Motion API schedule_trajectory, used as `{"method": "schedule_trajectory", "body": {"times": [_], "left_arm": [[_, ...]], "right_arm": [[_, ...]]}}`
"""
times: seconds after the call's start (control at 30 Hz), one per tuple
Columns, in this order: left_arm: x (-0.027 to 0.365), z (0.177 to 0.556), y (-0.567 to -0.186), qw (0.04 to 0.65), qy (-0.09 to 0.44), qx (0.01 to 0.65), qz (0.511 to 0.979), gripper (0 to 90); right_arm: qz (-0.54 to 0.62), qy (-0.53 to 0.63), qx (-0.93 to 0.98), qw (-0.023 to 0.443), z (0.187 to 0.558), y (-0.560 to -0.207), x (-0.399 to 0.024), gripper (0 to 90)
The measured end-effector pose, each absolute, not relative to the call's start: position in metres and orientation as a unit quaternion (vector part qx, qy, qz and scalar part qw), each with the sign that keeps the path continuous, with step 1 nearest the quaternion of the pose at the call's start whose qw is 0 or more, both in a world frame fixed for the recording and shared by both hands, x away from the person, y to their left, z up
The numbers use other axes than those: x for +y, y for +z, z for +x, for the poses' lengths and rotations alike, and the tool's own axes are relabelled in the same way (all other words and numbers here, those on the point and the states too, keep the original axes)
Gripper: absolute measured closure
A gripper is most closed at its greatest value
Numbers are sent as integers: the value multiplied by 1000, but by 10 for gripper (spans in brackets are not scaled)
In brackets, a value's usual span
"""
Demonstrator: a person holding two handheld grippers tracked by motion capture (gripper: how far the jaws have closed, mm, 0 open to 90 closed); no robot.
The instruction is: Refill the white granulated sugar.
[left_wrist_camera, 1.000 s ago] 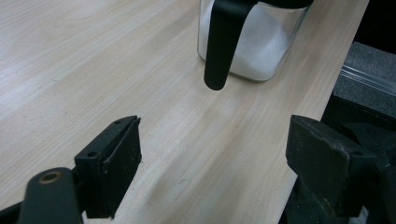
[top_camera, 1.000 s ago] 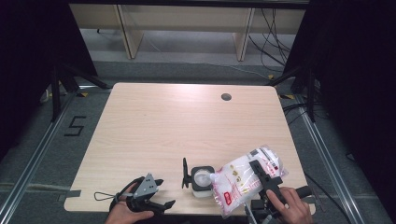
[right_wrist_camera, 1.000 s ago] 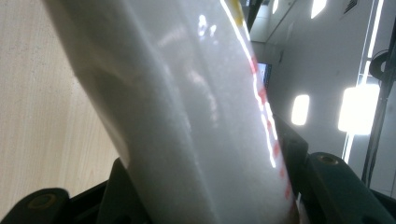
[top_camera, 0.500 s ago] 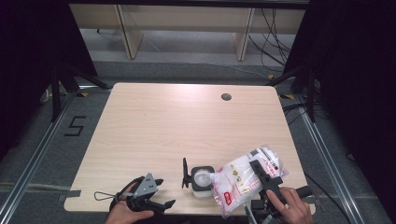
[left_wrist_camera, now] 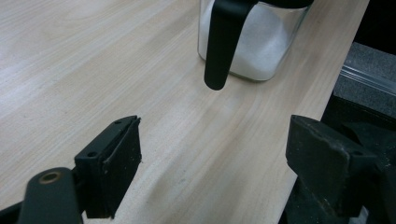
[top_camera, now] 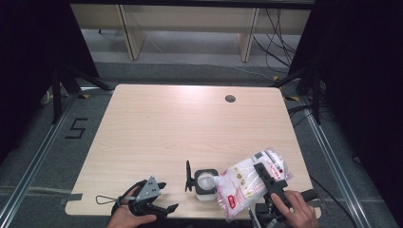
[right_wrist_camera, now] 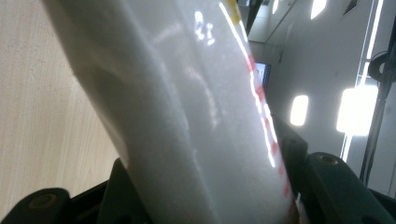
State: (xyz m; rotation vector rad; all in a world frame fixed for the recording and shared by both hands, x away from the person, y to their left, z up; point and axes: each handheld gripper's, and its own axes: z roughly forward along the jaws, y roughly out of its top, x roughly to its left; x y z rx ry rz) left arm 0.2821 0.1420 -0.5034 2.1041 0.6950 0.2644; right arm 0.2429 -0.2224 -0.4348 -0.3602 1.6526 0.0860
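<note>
Pale wood makes up the one surface (top_camera: 157,137), bare but for a dark round hole (top_camera: 230,99) near its far edge and the work gathered at the near edge. One bag (top_camera: 249,183), clear plastic with red print and full of white grains, is held tilted above that edge, its lower corner at the mouth of one jar (top_camera: 206,184); the right tool (top_camera: 271,183) is clamped on the bag's body, jaws about half-way in and pressing the plastic from both sides, as the right gripper view shows. The jar is square, glass, with a black handle (left_wrist_camera: 223,42) on its left side, and already has white grains in its lower part; it stands just left of the bag. The left tool (top_camera: 159,202) rests near the edge, well left of the jar, its jaws spread wide with nothing between them, pointed toward the handle. The step in hand looks like pouring from bag into jar. Next, I judge, the bag needs to be kept over the opening and tipped gently so grains do not spill past the rim; the free tool could steady the jar by its handle. Two tools in all, one bag, one jar.
</note>
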Motion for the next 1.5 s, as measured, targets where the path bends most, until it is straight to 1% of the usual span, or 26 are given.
{"method": "schedule_trajectory", "body": {"times": [0.4,0.7,0.8,1.0,1.3,1.37,1.5], "left_arm": [[142,282,-503,438,108,278,848,177],[141,283,-504,442,108,284,844,177],[143,282,-503,438,109,276,849,176],[141,281,-504,444,106,286,843,177],[143,283,-503,434,115,279,849,177],[141,281,-504,444,106,285,843,176],[143,283,-504,436,115,281,847,177]], "right_arm": [[-160,48,726,667,242,-434,-222,536],[-160,52,730,663,242,-434,-222,537],[-160,54,729,663,242,-434,-222,537],[-160,51,730,662,241,-434,-221,538],[-159,53,733,660,242,-434,-222,538],[-162,54,732,659,242,-434,-222,539],[-164,53,731,661,241,-434,-222,539]]}}
